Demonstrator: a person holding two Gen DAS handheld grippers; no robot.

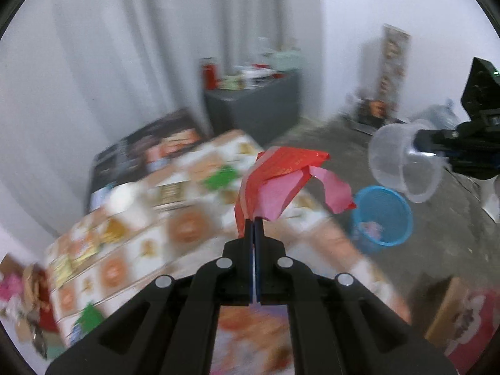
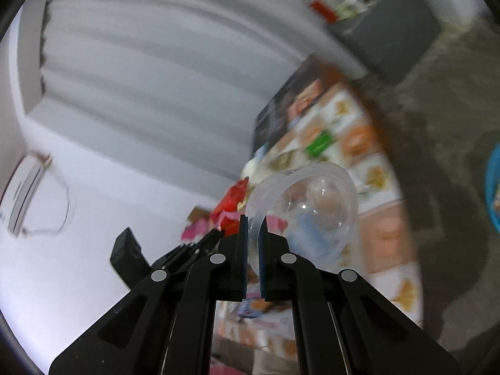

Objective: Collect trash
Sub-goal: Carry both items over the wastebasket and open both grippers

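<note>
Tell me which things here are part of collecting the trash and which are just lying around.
Part of the job:
- red and pink wrapper, pinched by the left gripper
- clear plastic cup, rim clamped by the right gripper
- blue mesh bin on the floor

Lying about:
- patterned table
- grey cabinet with clutter
- cardboard box

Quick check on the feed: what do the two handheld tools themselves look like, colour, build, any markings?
Both, left tool and right tool, are matte black plastic, with angular linkage arms, round silver pivot pins and thin blue pads lining the inner faces. No cables, sleeves or markings visible.
</note>
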